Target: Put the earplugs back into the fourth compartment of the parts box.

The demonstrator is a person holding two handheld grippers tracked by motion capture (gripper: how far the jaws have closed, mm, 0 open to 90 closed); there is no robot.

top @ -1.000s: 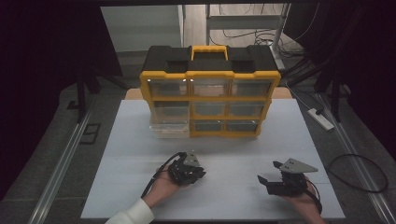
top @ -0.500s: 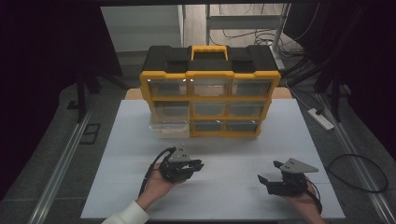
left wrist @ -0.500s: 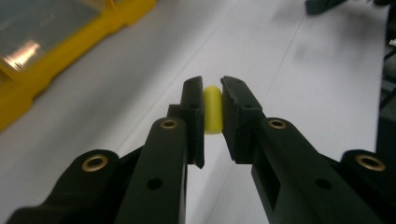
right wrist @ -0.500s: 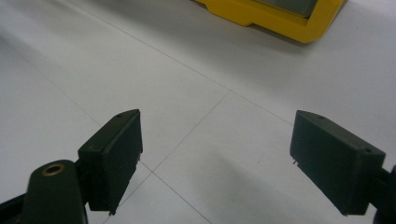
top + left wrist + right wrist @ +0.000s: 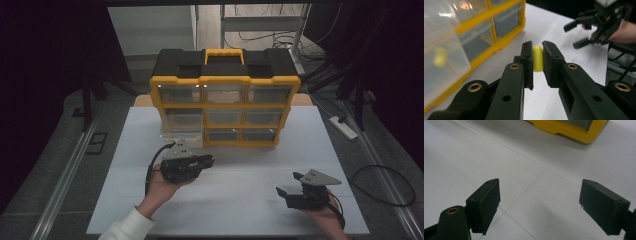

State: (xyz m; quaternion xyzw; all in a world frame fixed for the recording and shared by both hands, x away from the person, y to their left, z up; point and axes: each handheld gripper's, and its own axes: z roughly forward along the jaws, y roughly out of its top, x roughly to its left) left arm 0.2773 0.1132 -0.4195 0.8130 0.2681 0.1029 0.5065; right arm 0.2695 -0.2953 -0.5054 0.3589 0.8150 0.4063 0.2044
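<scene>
At the left of the white worktop [image 5: 125, 165], a clear drawer [image 5: 177, 134] is pulled forward from the bottom-left bay of the yellow and black drawer cabinet [image 5: 225, 102]; in the left gripper view a blurred yellow shape [image 5: 439, 57] shows through its clear wall (what it is I cannot tell). Just in front of it, the left gripper [image 5: 206, 161] pinches a small yellow rounded piece [image 5: 538, 58] between its jaws, above the worktop near the cabinet's base. The other drawers sit closed, their contents too dim to read. Farther right, well apart, the right gripper [image 5: 286, 193] rests low over the worktop with its jaws spread wide, holding nothing.
</scene>
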